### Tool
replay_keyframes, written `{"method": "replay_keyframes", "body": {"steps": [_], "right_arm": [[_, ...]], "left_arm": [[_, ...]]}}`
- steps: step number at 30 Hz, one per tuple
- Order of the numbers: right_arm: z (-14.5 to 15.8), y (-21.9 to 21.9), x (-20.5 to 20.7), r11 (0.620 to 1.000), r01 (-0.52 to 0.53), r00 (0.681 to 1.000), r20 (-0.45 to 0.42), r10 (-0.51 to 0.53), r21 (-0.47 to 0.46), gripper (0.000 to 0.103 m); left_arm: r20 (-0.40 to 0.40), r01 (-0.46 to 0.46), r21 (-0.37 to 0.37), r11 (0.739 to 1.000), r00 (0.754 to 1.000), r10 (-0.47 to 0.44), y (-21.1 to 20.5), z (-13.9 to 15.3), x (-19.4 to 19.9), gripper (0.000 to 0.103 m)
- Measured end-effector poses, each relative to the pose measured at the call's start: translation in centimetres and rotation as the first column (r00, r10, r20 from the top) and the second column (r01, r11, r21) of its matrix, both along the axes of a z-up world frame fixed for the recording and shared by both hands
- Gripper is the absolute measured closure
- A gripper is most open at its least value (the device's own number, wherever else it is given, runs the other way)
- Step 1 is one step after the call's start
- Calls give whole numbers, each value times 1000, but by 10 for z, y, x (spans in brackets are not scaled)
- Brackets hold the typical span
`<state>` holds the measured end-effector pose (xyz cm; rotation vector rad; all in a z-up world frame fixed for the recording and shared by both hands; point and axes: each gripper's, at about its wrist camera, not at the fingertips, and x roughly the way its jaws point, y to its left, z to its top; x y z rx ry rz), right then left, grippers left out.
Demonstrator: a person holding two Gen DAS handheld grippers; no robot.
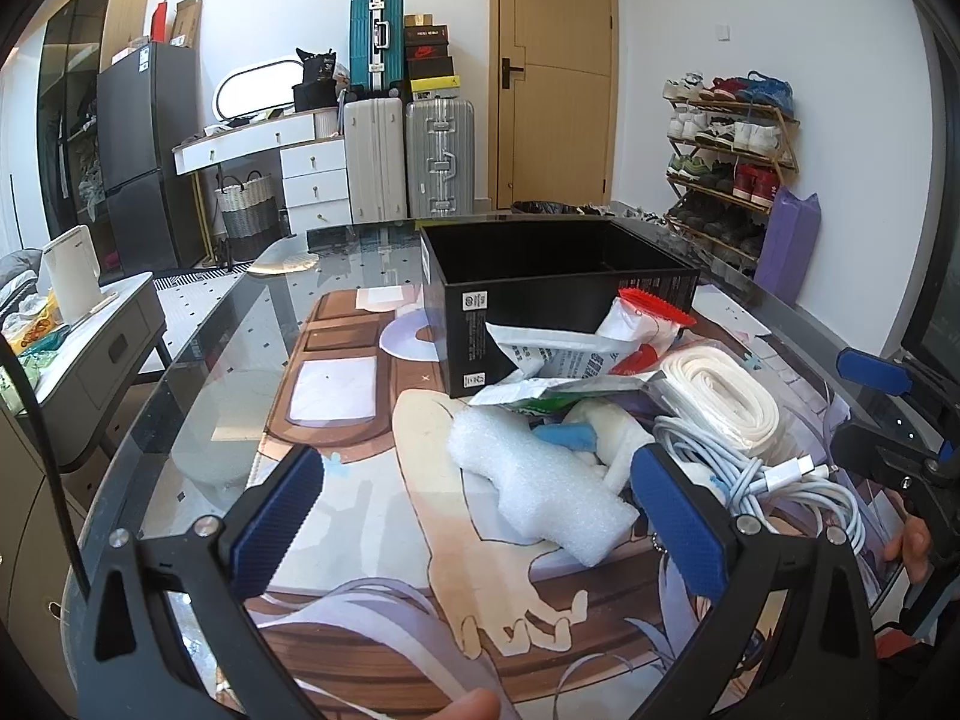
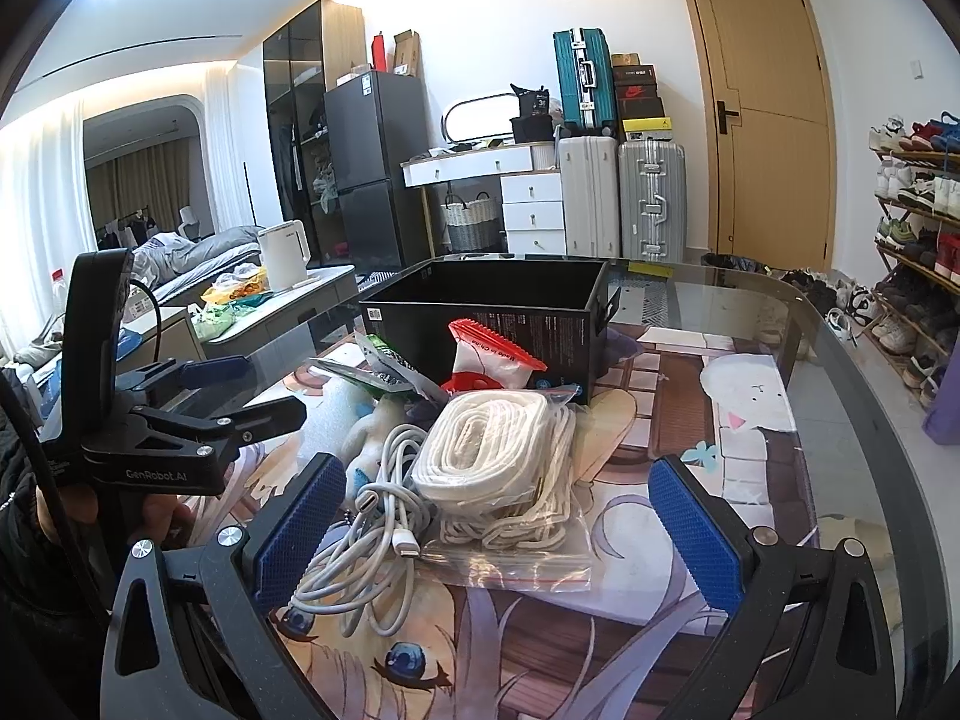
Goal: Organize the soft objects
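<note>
The soft things lie heaped on the table just in front of the black box [image 2: 486, 306], and much of the heap hides itself: a white plush toy [image 2: 369, 429] is half buried under the white cable [image 2: 366, 531] and the crumpled packets [image 1: 558, 360], and what the small blue thing [image 1: 564, 437] beside the foam piece [image 1: 534, 489] is cannot be told. The bag of white cord [image 2: 498, 468] rests on top, touching the cable. The left gripper [image 1: 477, 519] hangs with its jaws wide apart around the foam's near end, touching nothing; the right gripper [image 2: 495, 531] is likewise spread wide, low over the cord bag and cable. The glass table [image 1: 198, 372] carries a printed cartoon mat [image 2: 750, 420]. Behind stand suitcases [image 1: 408, 162], a wooden door [image 1: 555, 72] and a shoe rack [image 1: 729, 168]. The mat to the right of the heap lies bare up to the curved table edge.
</note>
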<state>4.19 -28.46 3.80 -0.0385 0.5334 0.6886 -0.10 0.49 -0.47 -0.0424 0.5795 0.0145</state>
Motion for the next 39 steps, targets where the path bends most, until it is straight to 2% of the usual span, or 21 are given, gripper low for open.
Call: {"method": "replay_keyframes", "body": {"steps": [14,23,33,39], "right_arm": [[-1,0,0,1000,0,1000,-7,0,-3,0],[7,0,6,999,41,999,-27,-41,-27,0],[4,6,26,995,58,990,-127,-68,-81,0],[4,14,36,988,75,986,-135,-94,-137,0]], "left_arm": [[10,-6,17,1000,1000,6,4,6,1,0],[28,-23,17,1000,999,23,14,14,1,0],[-15,8,41,999,1000,-8,11,10,6,0],[-62,45,72,996,997,-41,5,7,11,0]]}}
